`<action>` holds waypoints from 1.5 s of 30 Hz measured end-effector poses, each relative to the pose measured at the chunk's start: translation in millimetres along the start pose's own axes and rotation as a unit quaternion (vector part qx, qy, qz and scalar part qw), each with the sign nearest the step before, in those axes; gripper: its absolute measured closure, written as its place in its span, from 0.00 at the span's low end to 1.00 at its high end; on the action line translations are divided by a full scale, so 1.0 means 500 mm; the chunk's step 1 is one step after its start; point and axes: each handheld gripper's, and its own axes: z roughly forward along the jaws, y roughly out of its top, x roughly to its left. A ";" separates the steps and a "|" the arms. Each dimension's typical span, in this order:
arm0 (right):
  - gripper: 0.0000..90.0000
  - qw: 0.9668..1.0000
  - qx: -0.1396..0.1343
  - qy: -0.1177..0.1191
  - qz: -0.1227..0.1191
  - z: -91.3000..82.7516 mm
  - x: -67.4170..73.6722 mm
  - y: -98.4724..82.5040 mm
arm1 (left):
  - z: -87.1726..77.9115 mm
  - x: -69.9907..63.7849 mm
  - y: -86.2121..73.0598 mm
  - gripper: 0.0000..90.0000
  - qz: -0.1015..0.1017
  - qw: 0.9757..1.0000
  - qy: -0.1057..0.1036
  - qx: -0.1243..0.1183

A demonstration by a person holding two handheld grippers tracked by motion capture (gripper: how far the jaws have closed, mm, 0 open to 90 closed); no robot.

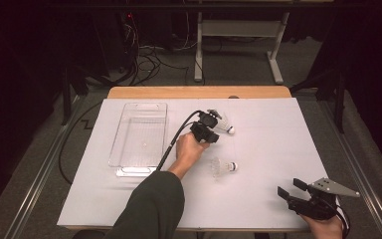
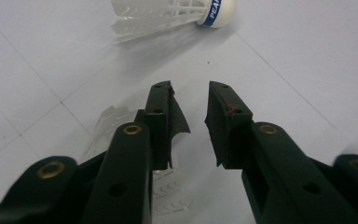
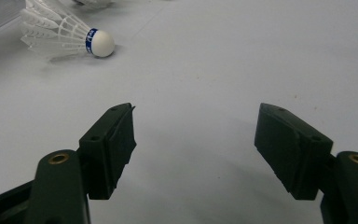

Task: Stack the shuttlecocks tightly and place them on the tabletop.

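A white feather shuttlecock [image 1: 225, 128] lies on the white table sheet [image 1: 278, 129], right beside my left gripper [image 1: 213, 130], which a hand holds near the middle. In the left gripper view the jaws [image 2: 189, 100] stand apart with nothing between them. White feathers of one shuttlecock [image 2: 105, 123] show under the left jaw, and another shuttlecock [image 2: 168, 14] with a blue-banded cork lies farther ahead. A second shuttlecock [image 1: 224, 167] rests nearer the person. My right gripper [image 1: 289, 187] [image 3: 196, 126] hovers open at the front right corner, with a shuttlecock [image 3: 67, 35] far off.
A clear plastic tray [image 1: 139, 134] lies on the left half of the sheet, its long side running away from the person. The left gripper's black cable [image 1: 174, 139] trails past the tray's right edge. The wooden table edge [image 1: 199, 92] shows at the back.
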 end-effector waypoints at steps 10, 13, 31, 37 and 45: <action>0.32 1.000 0.000 0.000 0.000 0.000 0.000 0.000 | -0.005 -0.002 0.003 0.70 -0.003 1.000 -0.010 -0.012; 0.32 1.000 0.000 0.000 0.000 0.000 0.000 0.000 | -0.006 -0.005 0.002 0.70 0.001 1.000 -0.011 -0.009; 0.32 1.000 0.000 0.000 0.001 0.000 -0.001 0.000 | -0.015 -0.006 0.003 0.68 0.002 1.000 -0.014 -0.018; 0.32 1.000 0.001 0.000 0.001 0.000 -0.001 0.000 | -0.019 -0.009 0.003 0.68 0.005 1.000 -0.016 -0.019; 0.32 1.000 0.000 -0.001 0.001 0.000 -0.001 0.000 | -0.027 -0.013 0.002 0.65 0.006 0.999 -0.025 -0.022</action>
